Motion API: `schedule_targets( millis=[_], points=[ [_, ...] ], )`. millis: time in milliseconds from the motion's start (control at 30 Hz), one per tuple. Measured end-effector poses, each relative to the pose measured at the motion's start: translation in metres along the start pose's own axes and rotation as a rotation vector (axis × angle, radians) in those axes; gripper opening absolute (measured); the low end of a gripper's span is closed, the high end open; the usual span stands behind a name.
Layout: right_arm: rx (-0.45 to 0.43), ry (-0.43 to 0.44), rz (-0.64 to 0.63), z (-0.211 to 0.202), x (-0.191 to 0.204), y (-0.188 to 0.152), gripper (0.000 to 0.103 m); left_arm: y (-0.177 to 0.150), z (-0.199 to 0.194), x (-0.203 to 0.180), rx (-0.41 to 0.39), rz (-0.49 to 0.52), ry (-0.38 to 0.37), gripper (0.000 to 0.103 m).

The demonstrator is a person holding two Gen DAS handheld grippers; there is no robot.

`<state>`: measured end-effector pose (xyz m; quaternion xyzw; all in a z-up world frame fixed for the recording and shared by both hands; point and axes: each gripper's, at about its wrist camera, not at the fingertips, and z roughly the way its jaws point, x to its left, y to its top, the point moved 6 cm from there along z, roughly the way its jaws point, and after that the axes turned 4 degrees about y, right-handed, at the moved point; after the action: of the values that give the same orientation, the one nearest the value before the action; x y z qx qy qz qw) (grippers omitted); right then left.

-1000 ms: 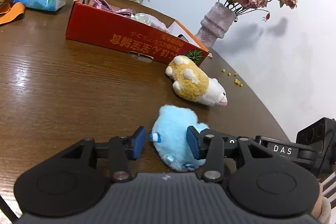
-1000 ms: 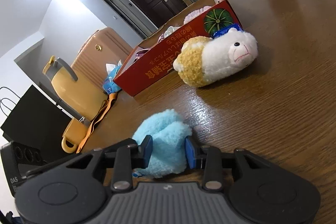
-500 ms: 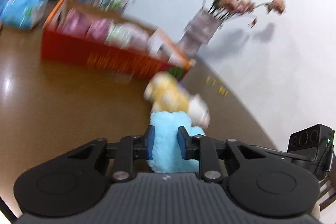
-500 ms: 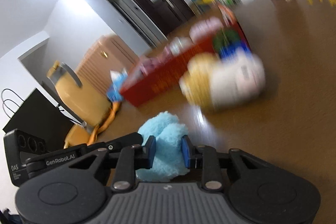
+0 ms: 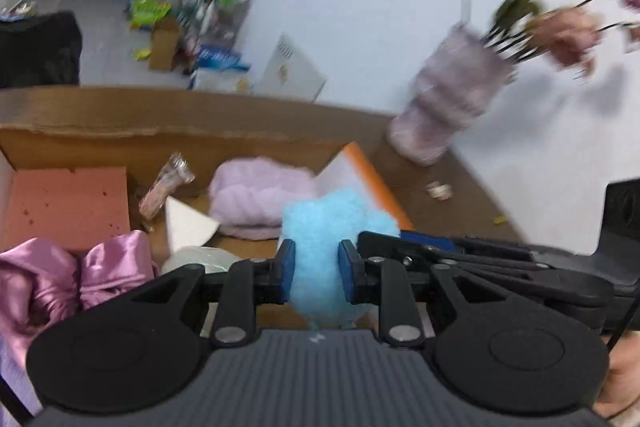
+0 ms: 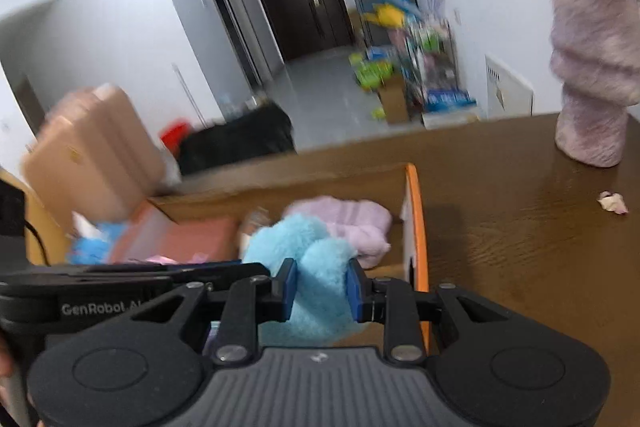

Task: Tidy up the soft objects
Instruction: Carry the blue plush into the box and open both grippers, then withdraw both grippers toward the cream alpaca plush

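Brown table carries one open cardboard box. My left gripper and right gripper both clench the one blue plush toy, held above the box's right end. Risk: uneven release snags it on the orange flap, or it swings toward the one vase. Inside: one lilac towel, one pink sponge.

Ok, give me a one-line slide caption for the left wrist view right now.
Left gripper shut on the blue plush toy, held over the open cardboard box beside a lilac towel.
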<state>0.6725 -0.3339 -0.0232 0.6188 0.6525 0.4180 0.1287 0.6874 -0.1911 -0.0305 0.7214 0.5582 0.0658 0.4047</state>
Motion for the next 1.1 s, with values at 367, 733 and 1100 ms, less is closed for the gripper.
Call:
schedule_targets(
  millis=[367, 733, 1100],
  points=[
    [0.063, -0.201, -0.206, 0.024, 0.012, -0.009, 0.021, 0.002, -0.013, 0.007, -0.053, 0.067, 0.063, 0.035],
    [-0.168, -0.162, -0.299, -0.145, 0.053, 0.025, 0.075, -0.018, -0.202, 0.000, -0.351, 0.239, 0.354, 0.075],
    [-0.414, -0.094, -0.325, -0.263, 0.099, -0.006, 0.090, -0.054, -0.329, -0.032, -0.609, 0.227, 0.493, 0.093]
  ],
)
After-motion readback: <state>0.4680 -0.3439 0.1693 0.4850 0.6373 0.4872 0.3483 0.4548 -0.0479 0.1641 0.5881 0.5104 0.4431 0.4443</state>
